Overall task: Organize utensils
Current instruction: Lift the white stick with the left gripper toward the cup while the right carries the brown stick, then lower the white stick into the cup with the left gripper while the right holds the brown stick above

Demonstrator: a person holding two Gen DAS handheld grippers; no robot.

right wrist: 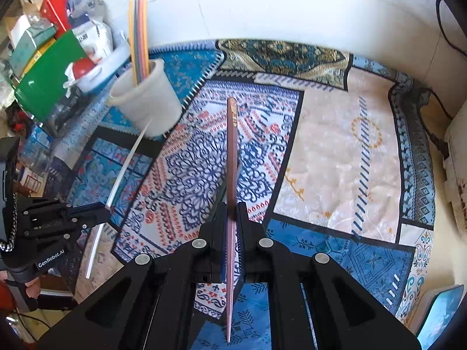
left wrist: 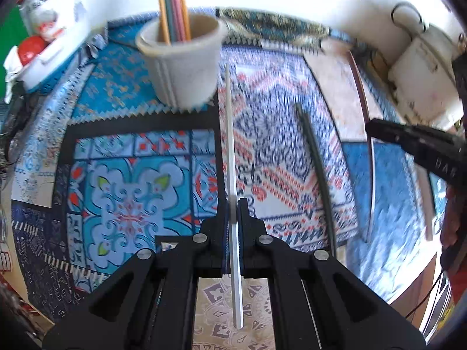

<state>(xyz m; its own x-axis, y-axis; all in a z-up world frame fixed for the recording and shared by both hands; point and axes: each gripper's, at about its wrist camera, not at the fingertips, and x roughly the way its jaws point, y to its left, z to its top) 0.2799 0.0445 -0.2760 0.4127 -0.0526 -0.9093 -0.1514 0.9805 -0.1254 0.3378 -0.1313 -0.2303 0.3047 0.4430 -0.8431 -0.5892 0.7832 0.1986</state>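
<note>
My left gripper [left wrist: 233,204] is shut on a white chopstick [left wrist: 229,134] that points toward a cream cup [left wrist: 186,67] holding several coloured chopsticks [left wrist: 172,3]. A dark chopstick [left wrist: 318,169] lies on the patterned cloth to the right. My right gripper [right wrist: 232,207] is shut on a pink-brown chopstick [right wrist: 232,151], held above the cloth. In the right wrist view the cup [right wrist: 149,99] stands at upper left, with the left gripper [right wrist: 99,213] and its white chopstick [right wrist: 122,172] below it. The right gripper [left wrist: 376,129] shows at the right edge of the left wrist view, with its chopstick [left wrist: 368,134].
A patchwork patterned cloth [right wrist: 335,151] covers the table. A white tub with a red ball [left wrist: 43,49], a green box [right wrist: 43,84] and clutter stand at the back left. A white appliance [left wrist: 423,81] and black cables [right wrist: 443,29] sit at the back right by the wall.
</note>
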